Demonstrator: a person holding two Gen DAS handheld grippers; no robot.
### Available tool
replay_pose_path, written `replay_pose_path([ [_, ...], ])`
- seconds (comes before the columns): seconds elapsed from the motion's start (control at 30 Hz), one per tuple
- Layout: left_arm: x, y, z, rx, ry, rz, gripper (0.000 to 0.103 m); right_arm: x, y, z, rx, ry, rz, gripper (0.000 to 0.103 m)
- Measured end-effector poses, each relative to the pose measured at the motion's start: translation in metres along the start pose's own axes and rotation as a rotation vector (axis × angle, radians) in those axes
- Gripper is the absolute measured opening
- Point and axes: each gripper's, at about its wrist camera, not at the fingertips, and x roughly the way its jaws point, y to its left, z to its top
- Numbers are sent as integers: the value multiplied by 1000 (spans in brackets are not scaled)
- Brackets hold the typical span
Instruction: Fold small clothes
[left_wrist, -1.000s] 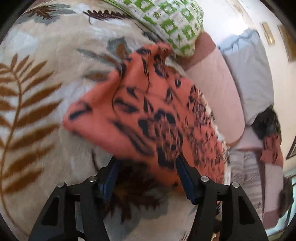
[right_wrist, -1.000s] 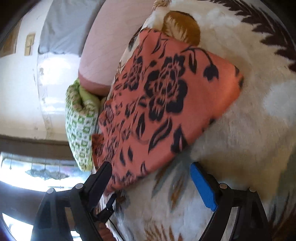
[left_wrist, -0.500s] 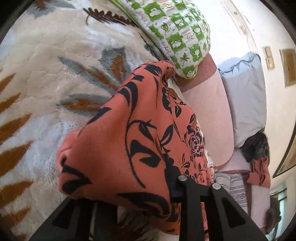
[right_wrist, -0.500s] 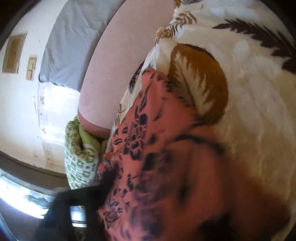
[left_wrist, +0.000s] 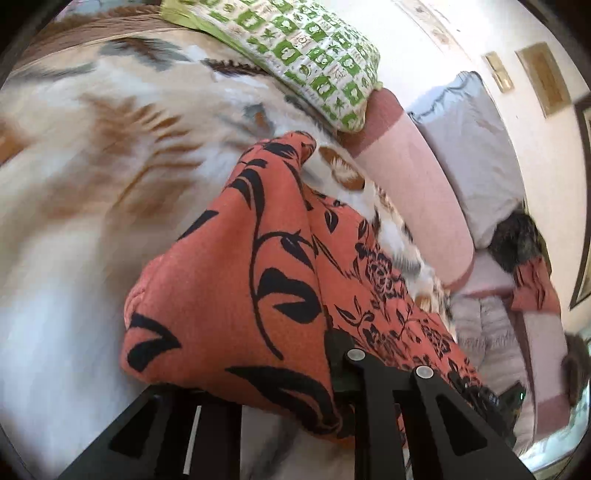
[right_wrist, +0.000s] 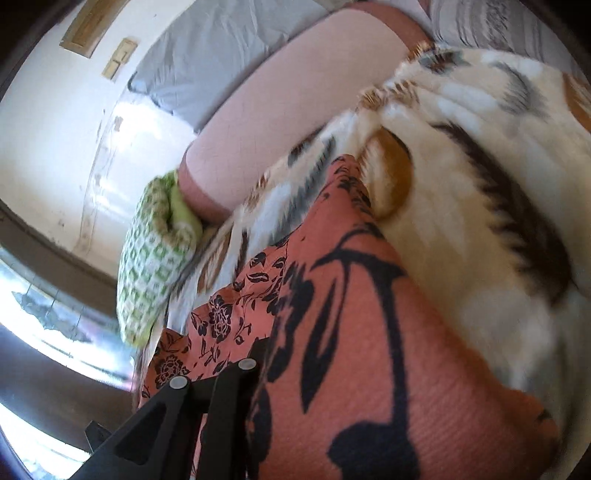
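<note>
An orange garment with a black flower print is lifted off the cream leaf-print blanket. My left gripper is shut on its near edge; the cloth drapes over the fingers and hides the tips. In the right wrist view the same garment fills the lower half. My right gripper is shut on the cloth, with only the left finger showing. The garment stretches between both grippers, its far end trailing on the blanket.
A green-and-white patterned pillow lies at the bed's head and also shows in the right wrist view. A pink bolster and a grey pillow lie along the wall. More clothes are piled beyond.
Both grippers were open around the flat garment a second ago. They have closed on its near edge and lifted it up off the blanket.
</note>
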Motion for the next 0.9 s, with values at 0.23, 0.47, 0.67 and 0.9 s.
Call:
replay_pose_path([
  [0.23,-21,40,-41,-124,59,-49,31,-22,-63,-64,135,217,27,32],
  [0.47,-80,33,-37,-43,-52,99,39,-94,-51,-32,30,70,-183,59],
  [0.67,-133,-18,-20,207,-320,240,54,-125,-18,-28,-97,-63,-130,59],
  [0.9,-62,-67,-12,464,-162,353,66,-70,21,-73,-173,92,23,59],
])
